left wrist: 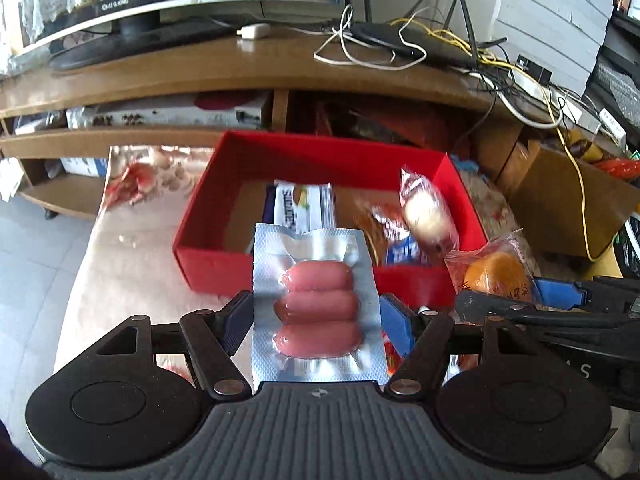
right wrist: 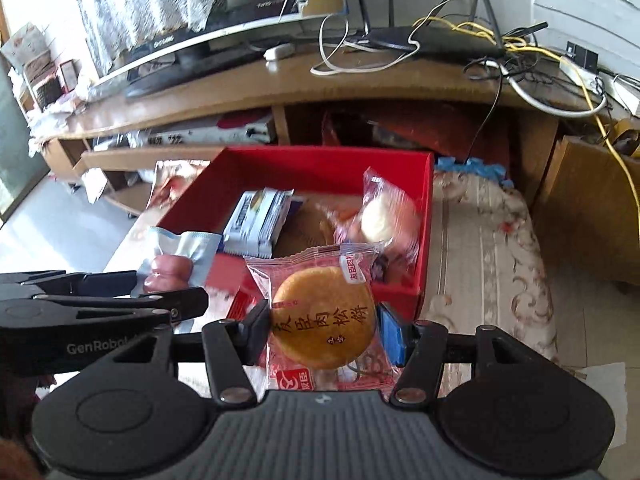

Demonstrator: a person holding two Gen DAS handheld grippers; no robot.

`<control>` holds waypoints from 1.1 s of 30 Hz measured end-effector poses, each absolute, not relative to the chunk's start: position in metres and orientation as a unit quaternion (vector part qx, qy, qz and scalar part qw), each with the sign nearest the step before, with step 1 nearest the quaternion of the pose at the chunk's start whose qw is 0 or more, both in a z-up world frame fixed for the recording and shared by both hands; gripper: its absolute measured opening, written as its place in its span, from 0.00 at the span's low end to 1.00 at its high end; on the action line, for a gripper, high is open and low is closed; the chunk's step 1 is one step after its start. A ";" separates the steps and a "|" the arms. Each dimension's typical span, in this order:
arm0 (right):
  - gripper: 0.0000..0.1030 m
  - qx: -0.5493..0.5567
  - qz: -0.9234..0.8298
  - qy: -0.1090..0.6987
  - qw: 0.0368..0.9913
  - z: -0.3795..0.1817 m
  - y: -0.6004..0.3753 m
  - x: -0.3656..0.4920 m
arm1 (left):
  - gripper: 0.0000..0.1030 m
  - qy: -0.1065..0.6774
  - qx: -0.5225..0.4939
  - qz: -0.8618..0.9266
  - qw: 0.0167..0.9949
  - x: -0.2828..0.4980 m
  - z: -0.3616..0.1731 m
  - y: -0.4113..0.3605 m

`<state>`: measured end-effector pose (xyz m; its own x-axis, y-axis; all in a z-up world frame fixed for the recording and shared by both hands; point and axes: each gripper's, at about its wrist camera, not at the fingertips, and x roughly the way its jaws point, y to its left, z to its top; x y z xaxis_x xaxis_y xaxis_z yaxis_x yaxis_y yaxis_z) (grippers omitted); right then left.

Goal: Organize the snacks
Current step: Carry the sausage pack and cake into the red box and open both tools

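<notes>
Gripping sausage pack [left wrist: 318,304], left claw [left wrist: 316,320] half-open

Red box [left wrist: 276,148] (pink sausages [left wrist: 318,310])

A black router [left wrist: 384,36] with tangled white and yellow cables [left wrist: 556,108] sits on the wooden TV stand [left wrist: 200,68], beside a lace-draped television [right wrist: 168,12].

A silver sausage pack [left wrist: 316,308] with three pink sausages stands upright, clamped at its sides, in front of the red box [left wrist: 320,152]. A round golden cake [right wrist: 324,318] in clear printed wrap is gripped likewise. In the box lie a white-blue packet [left wrist: 306,204], a pale wrapped bun [left wrist: 426,210] and other wrapped snacks.
</notes>
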<state>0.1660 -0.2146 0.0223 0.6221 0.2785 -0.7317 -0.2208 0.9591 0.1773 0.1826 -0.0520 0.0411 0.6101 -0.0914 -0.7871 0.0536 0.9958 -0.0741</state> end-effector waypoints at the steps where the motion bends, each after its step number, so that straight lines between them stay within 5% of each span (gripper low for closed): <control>1: 0.53 0.038 0.137 0.411 0.901 0.023 -0.215 0.169 | 0.72 0.438 -0.021 -0.040 0.898 0.185 0.042 -0.053; 33: 0.53 0.064 0.100 0.388 0.914 0.022 -0.217 0.252 | 0.71 0.417 0.011 -0.002 0.909 0.262 0.040 -0.065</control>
